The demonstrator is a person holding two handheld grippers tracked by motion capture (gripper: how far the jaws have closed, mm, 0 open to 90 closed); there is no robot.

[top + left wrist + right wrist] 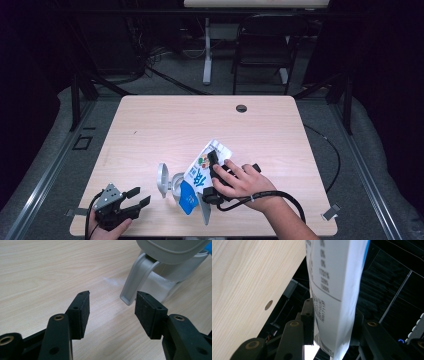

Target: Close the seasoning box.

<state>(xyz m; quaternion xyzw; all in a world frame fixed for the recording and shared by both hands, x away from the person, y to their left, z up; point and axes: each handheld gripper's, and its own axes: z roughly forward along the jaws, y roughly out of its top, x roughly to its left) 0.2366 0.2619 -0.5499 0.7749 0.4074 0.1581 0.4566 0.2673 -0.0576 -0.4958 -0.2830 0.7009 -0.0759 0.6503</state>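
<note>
On the pale wood tabletop (165, 125), near my edge, right of centre: a white and blue carton (200, 175) held tipped, its top end up and away from me, its lower end down over a clear pitcher (175, 184).

My right claw (214, 167) grips the carton across its body. In the right gripper view the printed white carton (332, 277) sits between the two jaws, pads pressed on both faces, jaws about half spread. My hand (240, 182) wraps the claw body; cable (285, 197) trails off toward my forearm.

Pitcher stands just left of the carton, touching or nearly so; I cannot tell which. Its grey lid (162, 180) is flipped up on the left side. In the left gripper view the grey handle (136, 280) and clear wall (160, 285) lie just beyond the jaw tips.

My left claw (139, 196) rests low at the near left corner, jaws parted wide, nothing between them, pointing toward the pitcher, apart from it.

Small round hole (241, 108) in the tabletop at the far edge.
</note>
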